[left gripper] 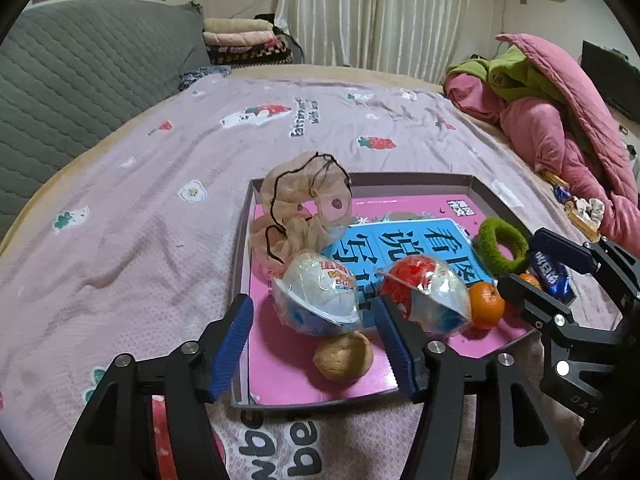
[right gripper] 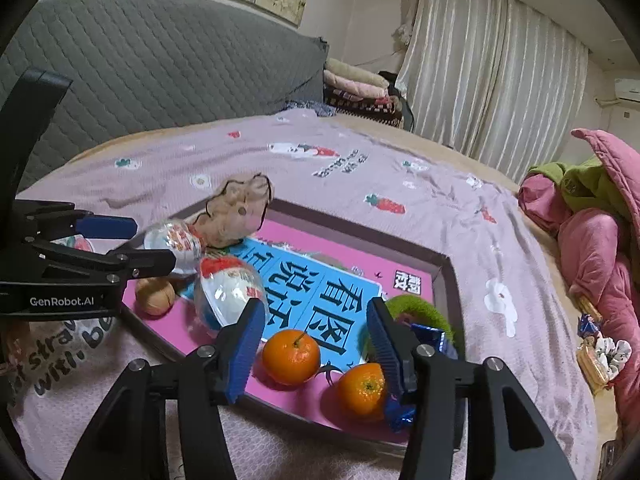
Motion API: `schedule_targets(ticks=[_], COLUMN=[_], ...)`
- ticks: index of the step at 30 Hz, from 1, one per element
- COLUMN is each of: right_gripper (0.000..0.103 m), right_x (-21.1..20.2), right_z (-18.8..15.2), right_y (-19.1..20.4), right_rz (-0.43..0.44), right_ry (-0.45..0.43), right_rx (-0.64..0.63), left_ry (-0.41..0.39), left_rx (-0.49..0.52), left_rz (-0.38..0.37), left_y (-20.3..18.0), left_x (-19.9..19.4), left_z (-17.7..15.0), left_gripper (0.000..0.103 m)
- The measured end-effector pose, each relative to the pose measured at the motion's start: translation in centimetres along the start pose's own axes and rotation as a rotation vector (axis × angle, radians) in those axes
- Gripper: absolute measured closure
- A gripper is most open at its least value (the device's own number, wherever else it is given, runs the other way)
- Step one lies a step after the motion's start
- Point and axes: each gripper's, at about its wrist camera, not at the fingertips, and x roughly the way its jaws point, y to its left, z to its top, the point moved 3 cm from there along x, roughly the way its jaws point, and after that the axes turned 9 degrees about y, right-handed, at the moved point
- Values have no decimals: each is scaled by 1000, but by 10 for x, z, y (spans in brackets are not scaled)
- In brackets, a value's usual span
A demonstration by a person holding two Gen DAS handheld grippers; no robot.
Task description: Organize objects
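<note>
A shallow pink box tray [left gripper: 280, 364] [right gripper: 420, 276] lies on the bed. In it are a beige scrunchie [left gripper: 300, 208] [right gripper: 240, 208], two wrapped toy eggs [left gripper: 316, 296] [left gripper: 428, 296] [right gripper: 228, 292], a walnut [left gripper: 344, 356] [right gripper: 155, 296], two oranges [right gripper: 291, 356] [right gripper: 362, 390], a green hair tie [left gripper: 502, 244] [right gripper: 420, 312] and a blue candy wrapper [left gripper: 550, 274] [right gripper: 430, 338]. My left gripper [left gripper: 316, 350] is open and empty over the tray's near end, around the walnut. My right gripper [right gripper: 316, 344] is open and empty, with one orange between its fingers.
The pink printed bedspread [left gripper: 160, 200] covers the bed. A grey headboard [right gripper: 160, 60] stands behind. Pink and green bedding [left gripper: 560, 120] is piled at the right, with snacks and a white scrunchie [right gripper: 600, 352] beside it. Folded blankets [left gripper: 244, 40] lie at the back.
</note>
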Motion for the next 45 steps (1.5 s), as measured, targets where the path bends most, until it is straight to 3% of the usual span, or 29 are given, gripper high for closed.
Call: schedule_targets(ticks=[21,29,45], right_gripper=[28,19,16], right_x=[-77,-108,-146], right_z=[5,-2,3], right_y=[-10,-4,9], right_rz=[-41,-94,-121], right_ry=[-130,-168,-208], right_rx=[111,123,138], left_ry=[-132,-167,-212], left_rx=[-6,-8,-37], left_rz=[-18,-3,40], left_y=[-17,-24,-28], left_x=[-84,-107,-144], left_z=[-8,-18,-38], left_gripper=[25,25,23])
